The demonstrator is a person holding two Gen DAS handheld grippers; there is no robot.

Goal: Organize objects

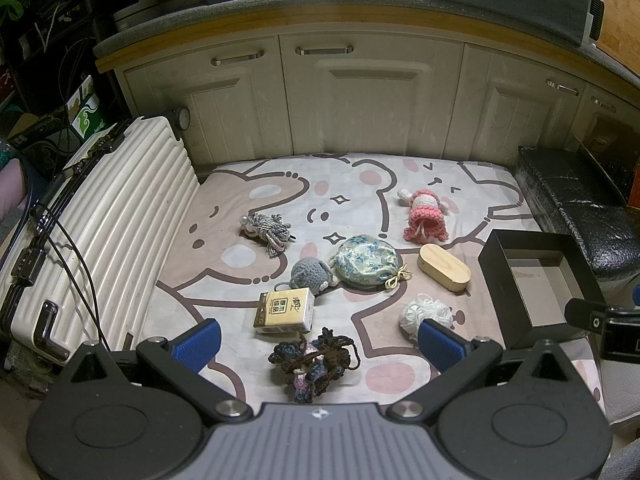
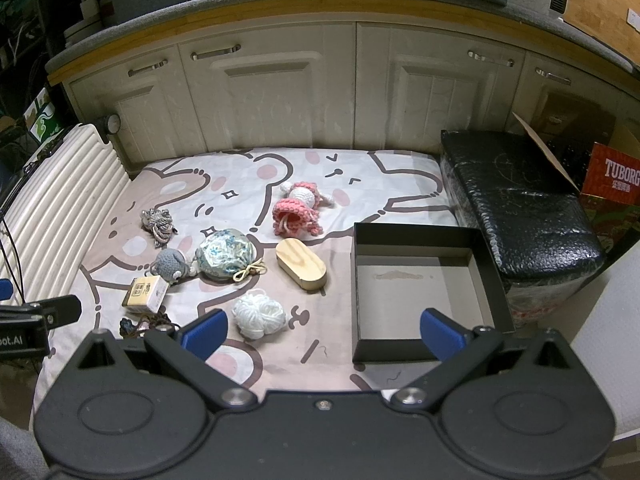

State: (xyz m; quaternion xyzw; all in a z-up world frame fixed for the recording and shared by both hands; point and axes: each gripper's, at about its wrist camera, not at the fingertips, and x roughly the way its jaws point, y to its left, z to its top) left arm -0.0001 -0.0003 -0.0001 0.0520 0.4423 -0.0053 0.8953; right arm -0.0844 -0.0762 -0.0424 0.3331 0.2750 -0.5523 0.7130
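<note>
Already both the left gripper and right gripper hang spread and empty, so soft yarn like the white ball, near the sheet's front edge beside the empty black box, may snag.

Left gripper: black matte linkage arms, silver pivot screws, blue ribbed fingers, grey ribbed centre plate with small logo; right gripper: same black arms, blue pads, all-black body.
</note>
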